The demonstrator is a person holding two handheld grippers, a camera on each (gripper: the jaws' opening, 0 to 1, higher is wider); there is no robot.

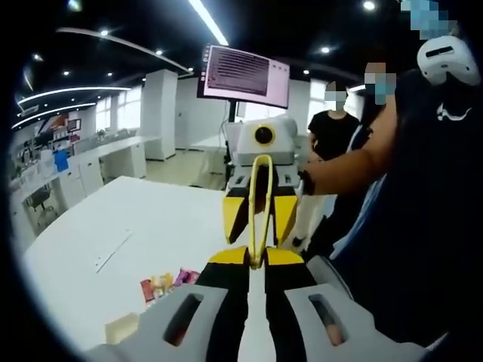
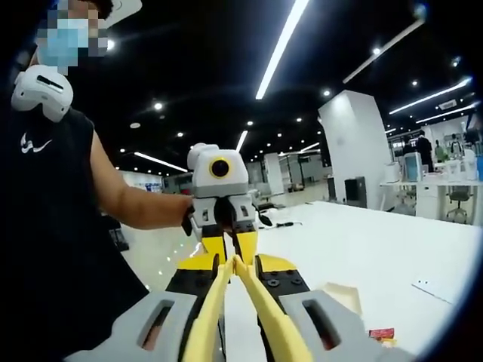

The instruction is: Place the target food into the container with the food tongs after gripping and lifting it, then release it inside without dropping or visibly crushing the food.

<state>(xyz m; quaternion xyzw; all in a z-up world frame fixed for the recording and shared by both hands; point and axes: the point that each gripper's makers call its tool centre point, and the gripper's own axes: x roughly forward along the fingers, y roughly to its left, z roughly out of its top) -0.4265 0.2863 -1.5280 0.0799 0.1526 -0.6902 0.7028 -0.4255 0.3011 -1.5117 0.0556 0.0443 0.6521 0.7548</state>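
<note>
While both grippers meet above the white table [image 1: 136, 219], the right gripper [image 2: 235, 265] clamps the yellow tongs [image 2: 226, 309]. The left gripper [image 1: 256, 260] pinches their looped end [image 1: 260, 196]. Their tips cannot be seen.

A big white table [image 1: 151, 219] stood in the room. On it, close to the camera in the left gripper view, lay some small food packets [image 1: 167, 283] in red, yellow and pink, side by side. Just beside them sat a pale box [image 1: 121, 329]. Farther out lay a flat white strip [image 1: 112, 250]. In the right gripper view, a thin sheet [image 2: 436, 287] lay apart on the table.
</note>
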